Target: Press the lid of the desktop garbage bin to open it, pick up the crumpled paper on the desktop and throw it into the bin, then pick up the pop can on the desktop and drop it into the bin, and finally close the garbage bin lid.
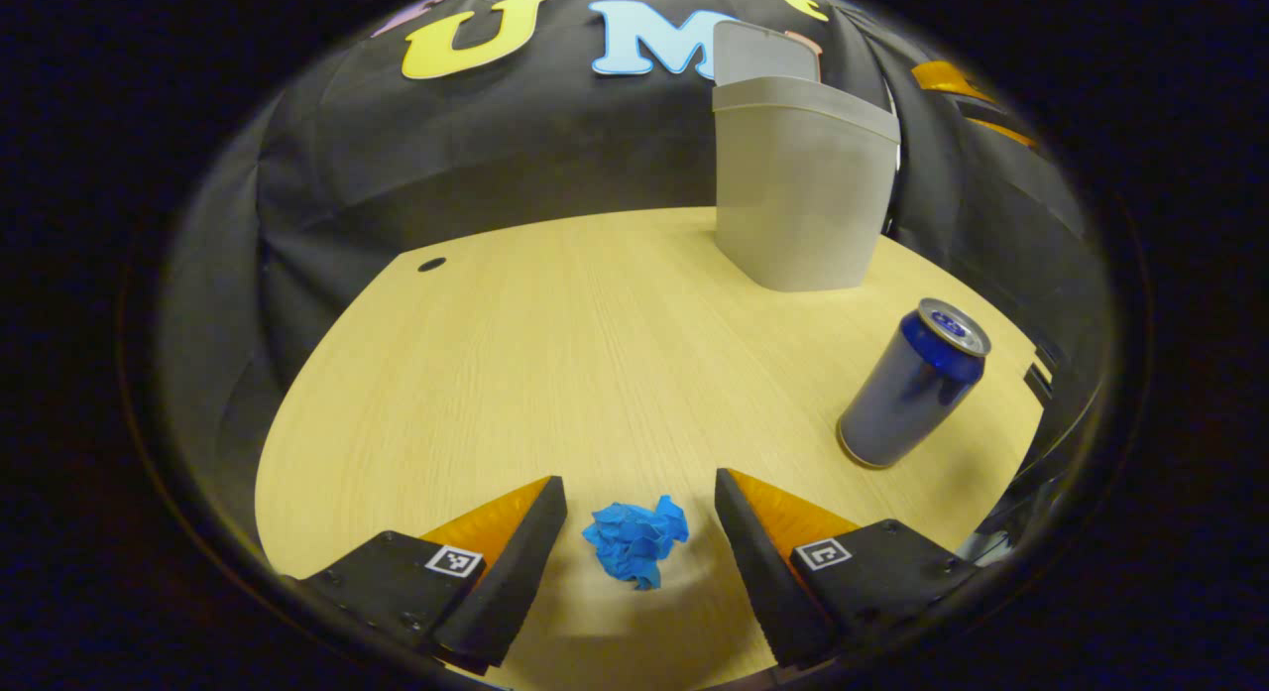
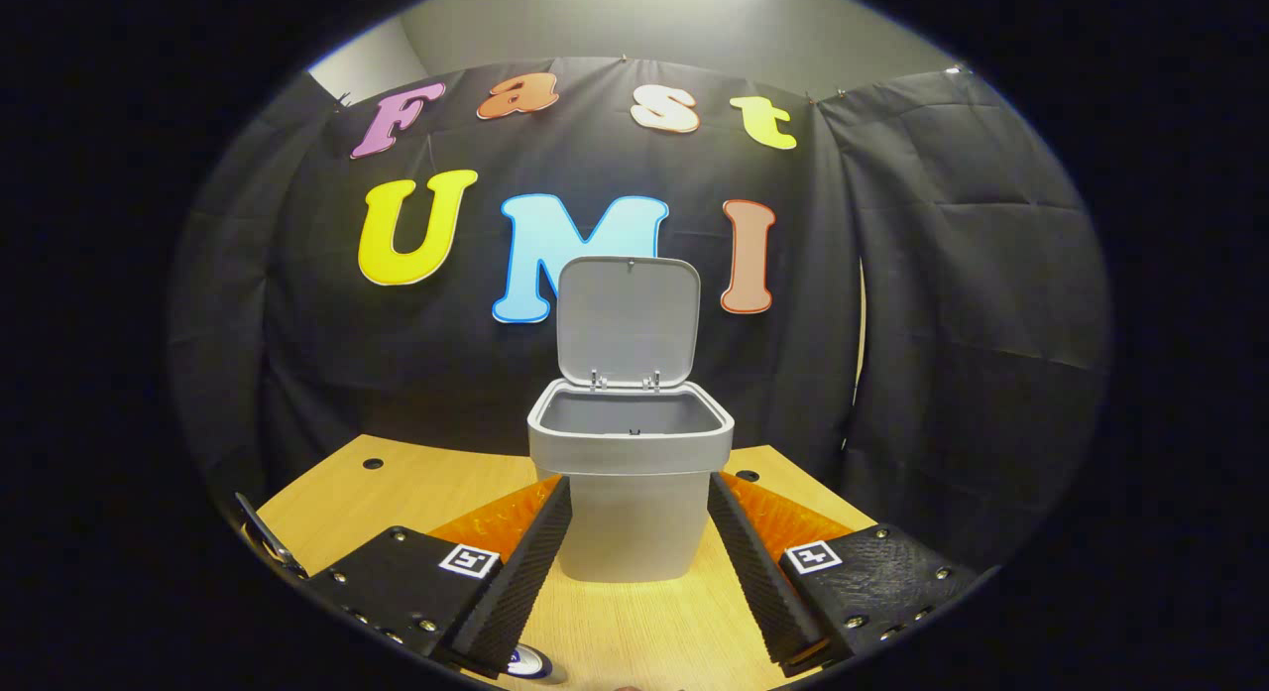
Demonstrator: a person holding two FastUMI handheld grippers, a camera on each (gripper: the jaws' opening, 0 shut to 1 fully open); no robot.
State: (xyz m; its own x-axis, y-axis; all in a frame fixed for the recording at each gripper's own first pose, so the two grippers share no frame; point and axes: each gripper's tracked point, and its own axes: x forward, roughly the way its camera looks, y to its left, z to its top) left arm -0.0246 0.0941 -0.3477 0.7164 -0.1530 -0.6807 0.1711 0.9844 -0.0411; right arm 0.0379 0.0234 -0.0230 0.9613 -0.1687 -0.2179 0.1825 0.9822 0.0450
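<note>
Left gripper (image 1: pixel 639 532) spread wide on either side of the blue crumpled paper (image 1: pixel 635 540) on the wooden desktop (image 1: pixel 555 354), pop can (image 1: pixel 913 383) upright nearby; right gripper (image 2: pixel 639 542) likewise wide, facing the grey garbage bin (image 2: pixel 631 473), its lid (image 2: pixel 628 321) raised.

Blue crumpled paper (image 1: pixel 635 540), blue pop can (image 1: pixel 913 384), grey bin (image 1: pixel 799 185).

My left camera low over the desk (image 1: pixel 595 354), angled down, bin (image 1: pixel 798 200) far right, my right camera level, close, facing that bin (image 2: pixel 630 473), both sharing bin and desk
</note>
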